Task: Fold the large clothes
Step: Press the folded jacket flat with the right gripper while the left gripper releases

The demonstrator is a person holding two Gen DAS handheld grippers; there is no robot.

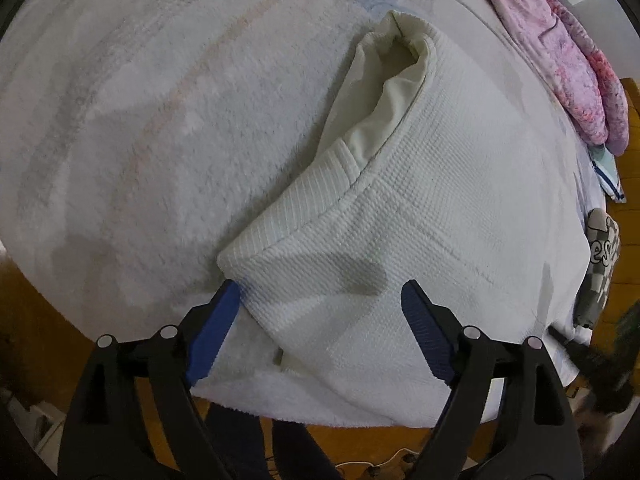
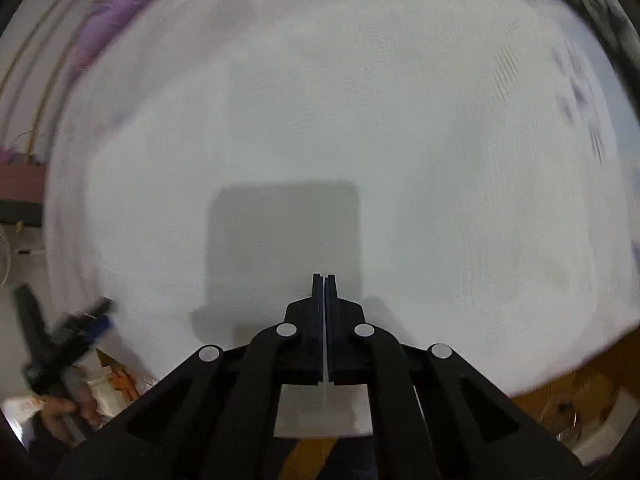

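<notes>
One cream waffle-knit garment (image 1: 420,216), folded, lining showing at far opening. Left gripper (image 1: 320,292) fingers wide, empty; right gripper (image 2: 324,280) fingers pressed together, empty.

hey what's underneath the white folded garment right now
The white garment lies on a pale fluffy blanket that spreads out around it. Whatever is beneath the blanket, or tucked inside the folds, is covered.

The pink fleecy blanket (image 1: 560,52) is cut off at the upper right; motion blur smears the whole right wrist view, including the purple fabric (image 2: 116,12) upper left.
</notes>
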